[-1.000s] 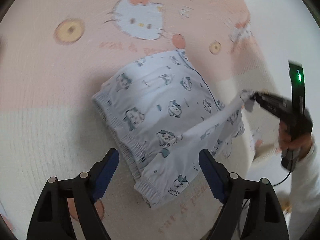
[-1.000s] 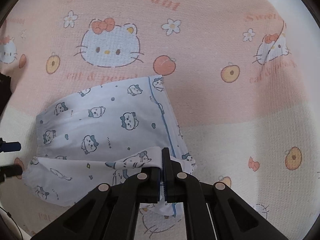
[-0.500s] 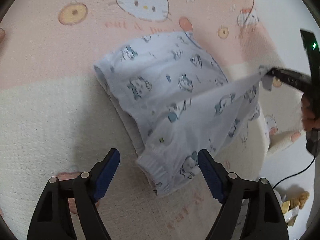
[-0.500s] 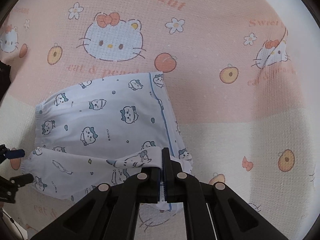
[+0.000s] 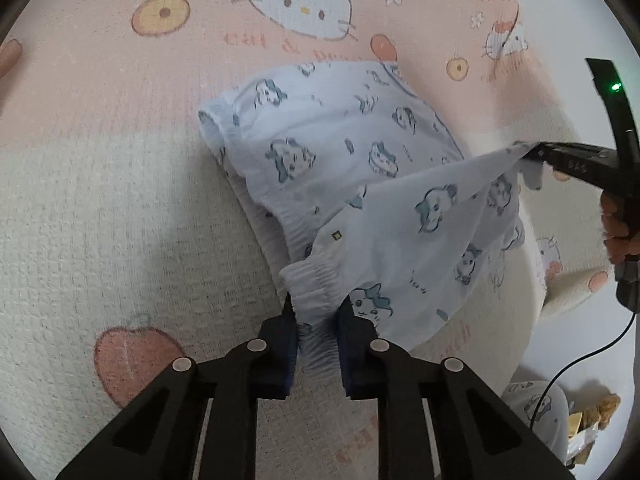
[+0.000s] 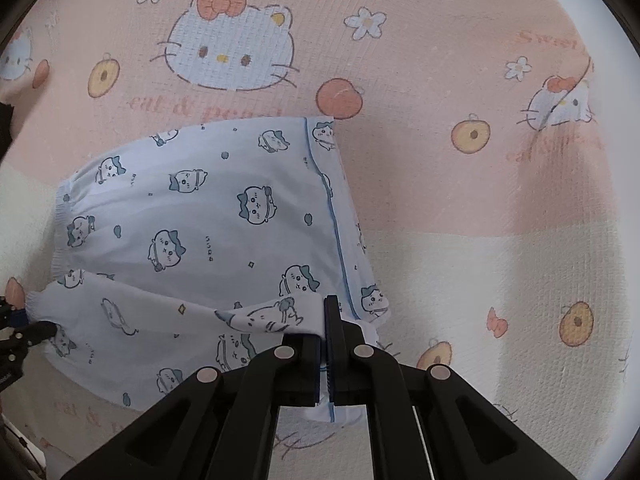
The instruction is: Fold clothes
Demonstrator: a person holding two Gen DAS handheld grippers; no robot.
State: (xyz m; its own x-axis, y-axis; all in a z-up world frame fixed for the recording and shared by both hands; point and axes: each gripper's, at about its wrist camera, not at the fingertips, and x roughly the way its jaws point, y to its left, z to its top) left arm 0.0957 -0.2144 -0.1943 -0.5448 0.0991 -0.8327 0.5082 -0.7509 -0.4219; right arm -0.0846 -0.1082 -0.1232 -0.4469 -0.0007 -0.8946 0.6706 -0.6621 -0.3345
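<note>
Light blue shorts (image 5: 340, 152) printed with small cartoon animals lie half folded on the blanket. My left gripper (image 5: 316, 304) is closing its jaws on the gathered elastic waistband at the near corner, and the blue pads press the cloth. My right gripper (image 6: 325, 308) is shut on the hem corner of the shorts (image 6: 200, 208), holding it a little above the lower layer. In the left wrist view the right gripper (image 5: 528, 152) pulls that corner out to the right. The left gripper (image 6: 28, 320) shows at the far left edge of the right wrist view.
The shorts rest on a pink and cream blanket (image 5: 120, 184) with cat faces and peaches. The bed's edge (image 5: 532, 280) drops away at the right. A black cable (image 5: 580, 364) hangs there over clutter on the floor (image 5: 588, 420). A hand (image 5: 620, 224) holds the right gripper.
My left gripper has come down and forward to the waistband corner and its wide-open jaws have closed on it. The right gripper has kept hold of the hem corner with little movement.
</note>
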